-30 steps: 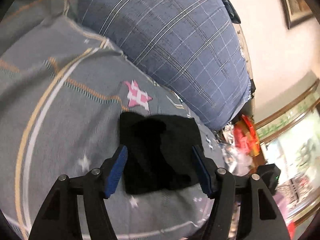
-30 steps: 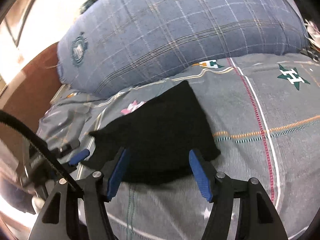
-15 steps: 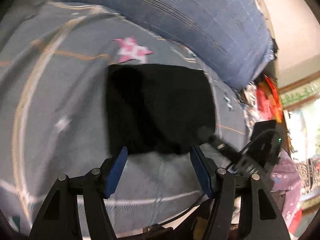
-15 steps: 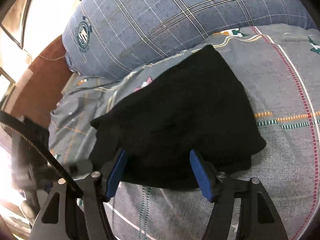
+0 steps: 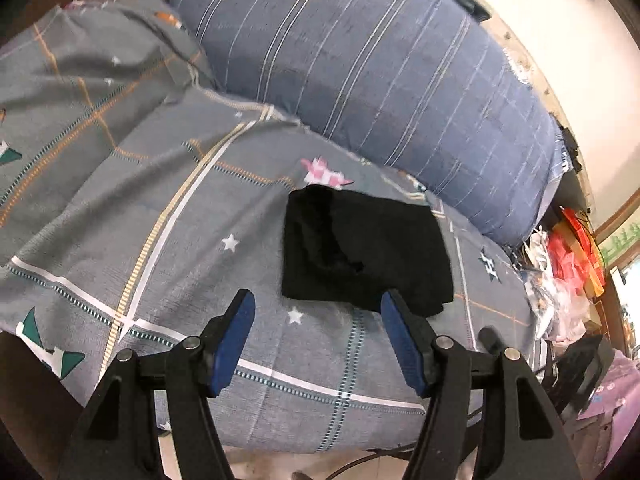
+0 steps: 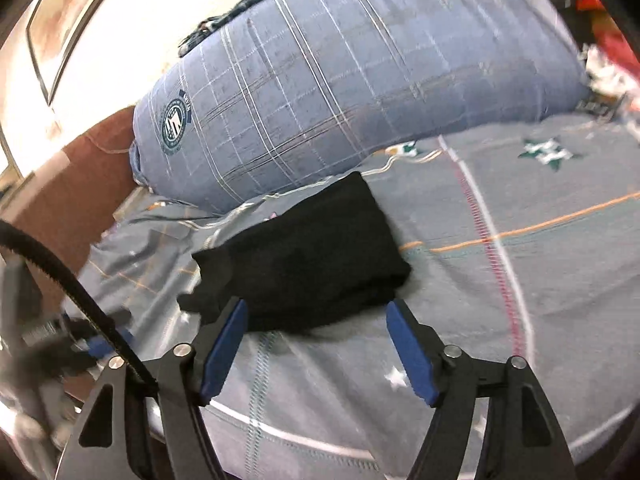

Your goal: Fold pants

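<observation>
The black pants lie folded into a compact bundle on the grey bedspread, just beyond the spread, empty jaws of both the left gripper and right gripper.

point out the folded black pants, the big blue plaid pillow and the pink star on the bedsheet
folded black pants (image 5: 368,252): left wrist view, middle of the top layer.
big blue plaid pillow (image 6: 340,92): right wrist view, centre of its plaid front face.
pink star (image 5: 325,171): left wrist view, middle of the print, just beyond the pants.
</observation>
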`<state>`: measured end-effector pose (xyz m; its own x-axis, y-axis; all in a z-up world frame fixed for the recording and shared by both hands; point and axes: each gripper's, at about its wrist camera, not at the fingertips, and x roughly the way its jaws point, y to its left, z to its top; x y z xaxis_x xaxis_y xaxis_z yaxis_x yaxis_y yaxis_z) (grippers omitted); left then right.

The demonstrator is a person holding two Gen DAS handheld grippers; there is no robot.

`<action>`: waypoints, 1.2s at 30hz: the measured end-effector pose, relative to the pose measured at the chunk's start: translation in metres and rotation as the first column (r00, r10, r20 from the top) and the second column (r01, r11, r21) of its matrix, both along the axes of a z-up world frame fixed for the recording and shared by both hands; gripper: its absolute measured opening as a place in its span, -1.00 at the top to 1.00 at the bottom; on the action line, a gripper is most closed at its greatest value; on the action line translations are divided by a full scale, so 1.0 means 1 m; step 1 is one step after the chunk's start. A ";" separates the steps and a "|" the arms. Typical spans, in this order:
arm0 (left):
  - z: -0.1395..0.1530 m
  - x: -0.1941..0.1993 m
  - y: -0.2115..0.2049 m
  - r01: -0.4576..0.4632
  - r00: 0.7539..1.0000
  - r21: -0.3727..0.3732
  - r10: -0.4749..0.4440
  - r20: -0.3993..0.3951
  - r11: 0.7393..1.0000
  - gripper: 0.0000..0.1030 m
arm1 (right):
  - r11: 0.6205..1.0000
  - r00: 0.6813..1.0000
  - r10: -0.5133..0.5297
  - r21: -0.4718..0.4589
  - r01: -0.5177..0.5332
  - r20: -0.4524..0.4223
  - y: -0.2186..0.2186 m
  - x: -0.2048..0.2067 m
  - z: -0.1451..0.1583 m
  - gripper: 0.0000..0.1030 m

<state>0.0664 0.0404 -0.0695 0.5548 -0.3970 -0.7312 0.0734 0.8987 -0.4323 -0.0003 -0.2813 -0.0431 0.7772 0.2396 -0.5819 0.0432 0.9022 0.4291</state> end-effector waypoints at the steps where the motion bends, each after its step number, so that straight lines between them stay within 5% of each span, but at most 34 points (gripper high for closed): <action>1: 0.003 -0.003 -0.002 -0.001 1.000 0.012 0.001 0.015 1.000 -0.26 | 1.000 1.000 -0.002 -0.021 0.002 0.003 0.004 -0.004 0.000 -0.52; 8: 0.023 -0.030 -0.017 -0.059 0.985 0.156 0.032 0.169 0.986 -0.34 | 0.987 0.998 0.056 -0.151 -0.055 0.008 0.036 -0.022 0.000 -0.54; 12: 0.030 -0.042 -0.016 -0.161 0.958 0.245 0.092 0.270 0.956 -0.48 | 0.981 0.999 0.049 -0.188 -0.044 0.019 0.041 -0.028 0.002 -0.60; 17: 0.040 -0.056 -0.013 -0.281 0.910 0.290 0.158 0.384 0.915 -0.97 | 0.980 1.000 0.014 -0.197 -0.016 -0.009 0.038 -0.031 -0.003 -0.60; 21: 0.042 -0.056 -0.010 -0.275 0.918 0.247 0.177 0.354 0.929 -1.00 | 0.982 0.999 0.001 -0.190 -0.008 -0.041 0.038 -0.032 -0.007 -0.60; 28: 0.025 -0.059 -0.038 -0.196 0.952 0.322 0.100 0.290 0.926 -1.00 | 0.971 1.000 0.015 -0.240 -0.019 -0.020 0.044 -0.043 -0.004 -0.66; 36: 0.024 -0.070 -0.061 -0.135 0.951 0.370 0.015 0.309 0.919 -1.00 | 0.979 0.999 -0.024 -0.203 0.014 -0.046 0.032 -0.043 -0.010 -0.66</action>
<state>-0.0040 -0.0207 -0.0451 0.7848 -0.0684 -0.6160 0.0689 0.9974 -0.0231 -0.0433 -0.2492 -0.0532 0.7507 0.0989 -0.6532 0.0769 0.9690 0.2350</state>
